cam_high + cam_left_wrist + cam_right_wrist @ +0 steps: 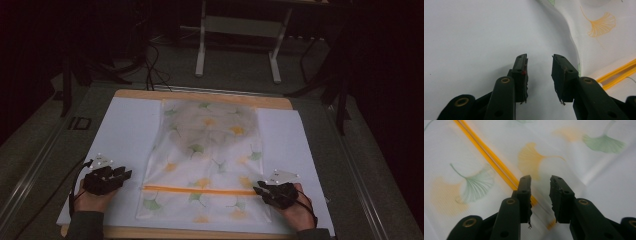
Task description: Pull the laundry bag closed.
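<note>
A translucent bag (pixel 207 160) printed with green and orange ginkgo leaves lies flat on the white mat (pixel 125 135), an orange zip strip (pixel 200 190) crossing it near the front. My left gripper (pixel 125 173) is open over bare mat just left of the bag's edge (pixel 574 47); nothing sits between its jaws (pixel 539 62). At the bag's right edge my right gripper (pixel 258 190) is open above the zip strip's end (pixel 496 165), which passes under its jaws (pixel 540 182).
The mat rests on a wooden board (pixel 200 95) whose edge shows at the back and front. Beyond it stand a white frame's legs (pixel 200 50) and cables on a dark floor. Bare mat lies left and right of the bag.
</note>
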